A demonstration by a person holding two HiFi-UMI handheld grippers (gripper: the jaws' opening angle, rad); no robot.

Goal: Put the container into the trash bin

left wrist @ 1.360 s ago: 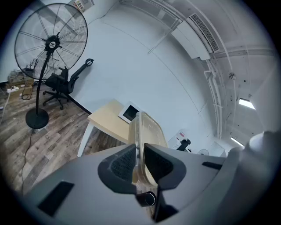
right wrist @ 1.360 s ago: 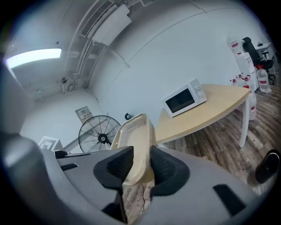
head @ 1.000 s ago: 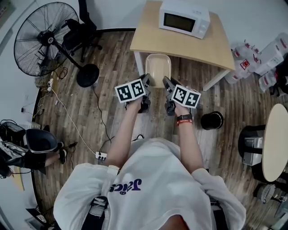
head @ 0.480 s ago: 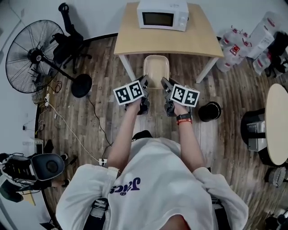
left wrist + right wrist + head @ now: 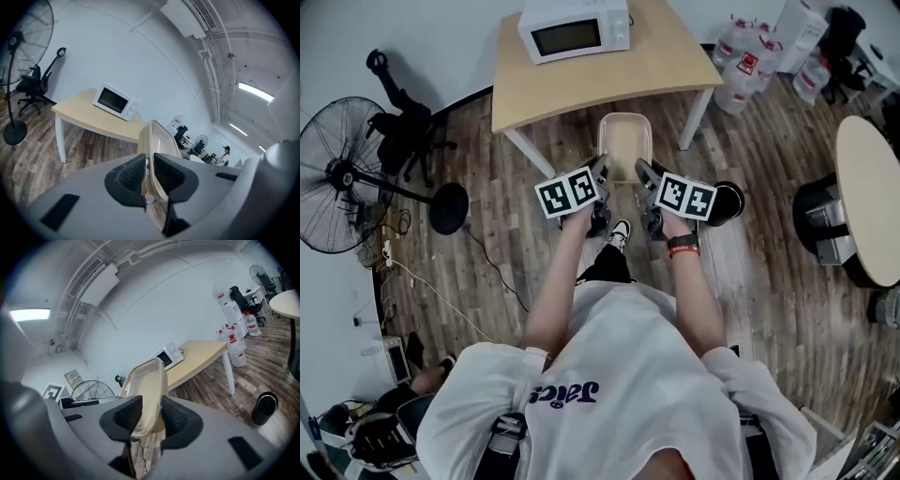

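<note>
Head view has the beige container up in the air ahead of me, over the wooden floor and just short of the bench with the microwave on it. I hold it from both sides: my left tongs are clamped on its left rim, my right tongs on its right rim, pads pressing the plastic in each gripper view. The black trash bin stands on the floor just beyond my right tongs, apart from the container.
</note>
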